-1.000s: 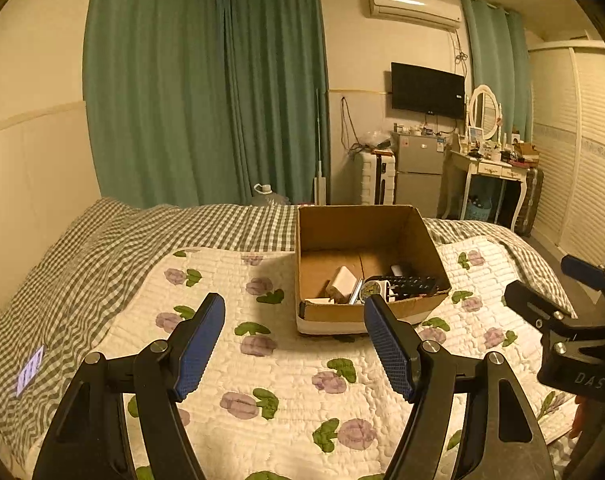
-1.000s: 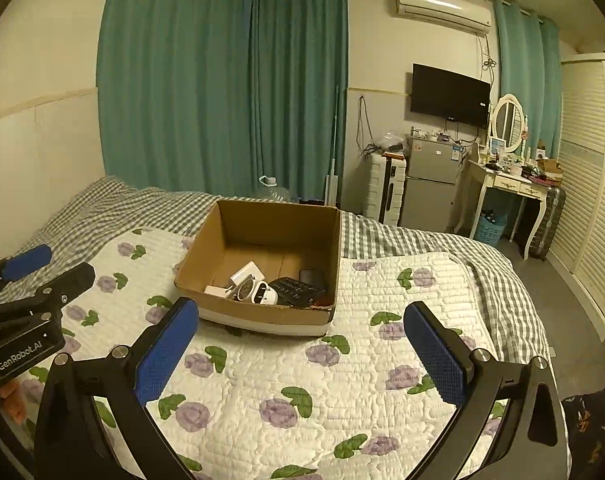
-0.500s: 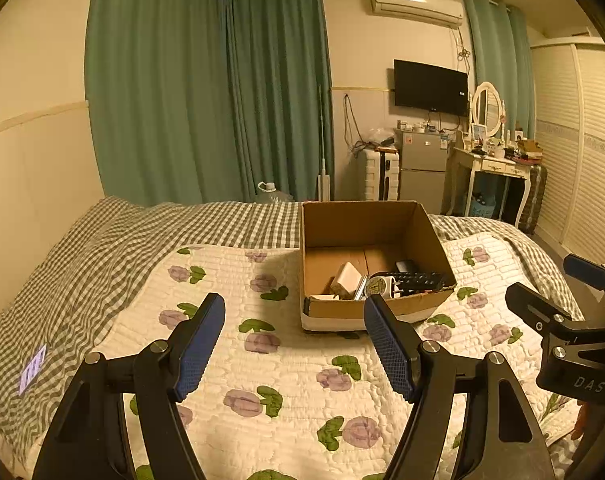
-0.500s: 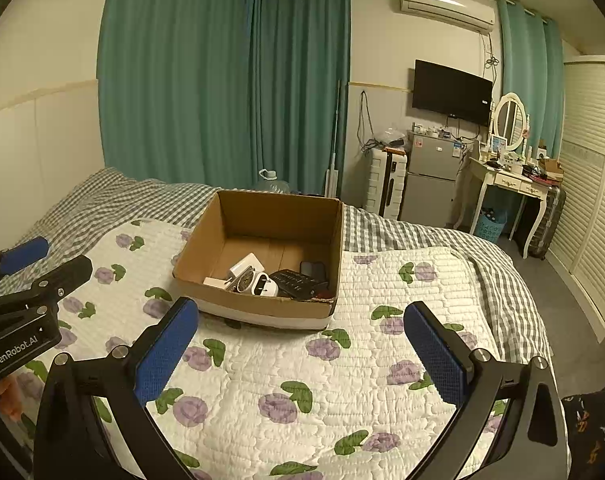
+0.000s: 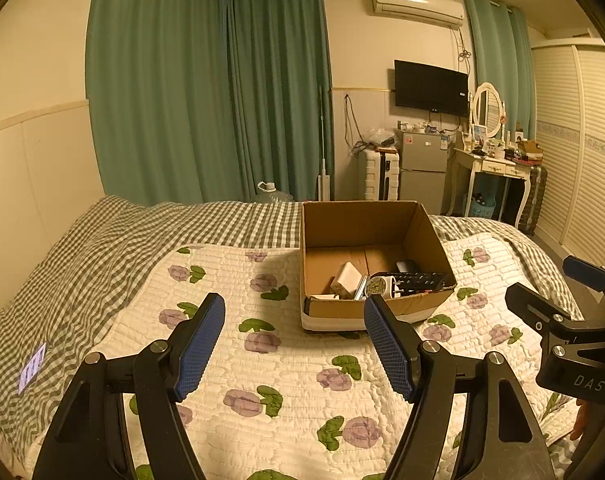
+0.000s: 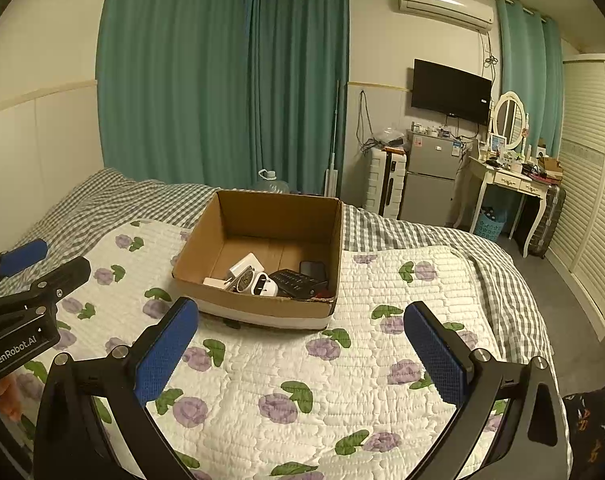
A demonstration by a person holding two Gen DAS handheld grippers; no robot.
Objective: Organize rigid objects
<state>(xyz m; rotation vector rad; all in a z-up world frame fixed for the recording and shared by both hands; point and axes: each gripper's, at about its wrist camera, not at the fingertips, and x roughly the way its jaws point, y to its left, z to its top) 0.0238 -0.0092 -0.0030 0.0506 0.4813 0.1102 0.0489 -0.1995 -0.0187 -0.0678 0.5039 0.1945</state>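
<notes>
An open cardboard box (image 5: 426,236) sits on the flowered quilt; it also shows in the right wrist view (image 6: 262,216). Inside lie a white charger (image 5: 346,278), a black remote (image 5: 418,280), a white round item (image 6: 262,284) and a dark phone (image 6: 313,269). My left gripper (image 5: 294,344) is open and empty, above the quilt in front of the box. My right gripper (image 6: 302,354) is open and empty, also in front of the box. Each gripper shows at the edge of the other's view.
The flowered quilt (image 6: 302,380) lies over a checked blanket (image 5: 102,248) on the bed. A wall runs along the left. Green curtains, a suitcase, a small fridge (image 6: 426,176) and a dressing table (image 6: 510,180) stand beyond the bed. A wardrobe is at the right.
Both grippers have risen and drawn back a little from the box. Both stay open and empty.
</notes>
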